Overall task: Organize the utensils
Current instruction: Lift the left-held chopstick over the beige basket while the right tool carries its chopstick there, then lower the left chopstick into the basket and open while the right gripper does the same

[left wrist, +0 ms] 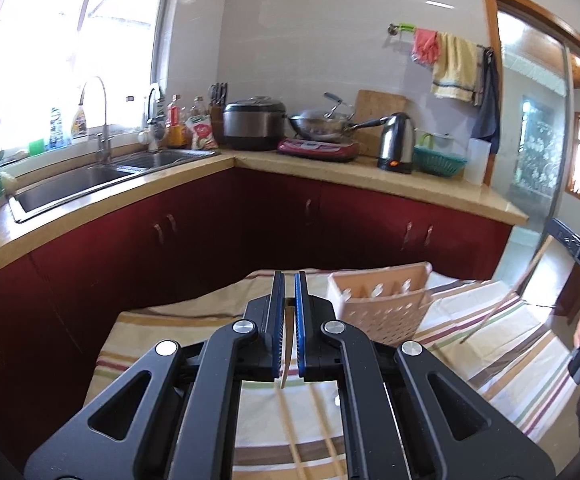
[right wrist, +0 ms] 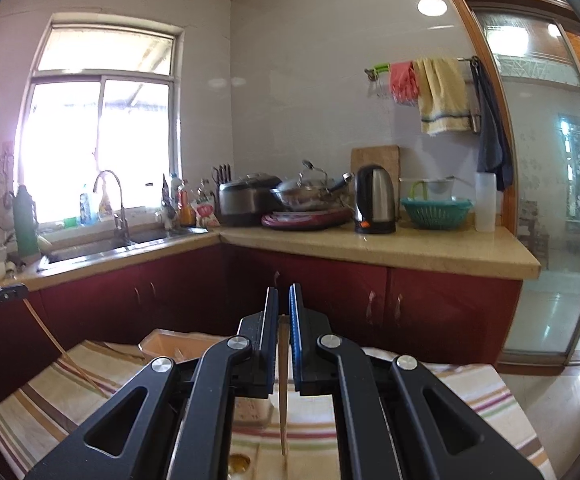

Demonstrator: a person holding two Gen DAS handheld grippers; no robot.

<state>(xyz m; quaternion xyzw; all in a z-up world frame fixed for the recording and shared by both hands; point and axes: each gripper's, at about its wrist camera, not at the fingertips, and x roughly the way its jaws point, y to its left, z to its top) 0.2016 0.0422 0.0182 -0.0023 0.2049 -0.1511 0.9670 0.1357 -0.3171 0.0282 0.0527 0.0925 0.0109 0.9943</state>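
Note:
My left gripper (left wrist: 289,280) is shut on a wooden chopstick (left wrist: 286,350) that hangs down between its blue pads, above the striped tablecloth (left wrist: 490,360). A beige perforated utensil holder (left wrist: 382,304) stands on the cloth just right of it. My right gripper (right wrist: 283,292) is shut on another wooden chopstick (right wrist: 283,396), held above the cloth; that chopstick also shows in the left wrist view (left wrist: 502,300), at the right. The holder shows in the right wrist view (right wrist: 169,346), ahead and left. The left gripper's chopstick shows there too (right wrist: 61,348).
More chopsticks (left wrist: 294,432) lie on the cloth under my left gripper. A spoon (right wrist: 237,462) lies under my right gripper. Beyond the table is a red-cabinet counter (left wrist: 370,176) with sink (left wrist: 89,180), kettle (left wrist: 398,142), wok and green basket (left wrist: 440,162).

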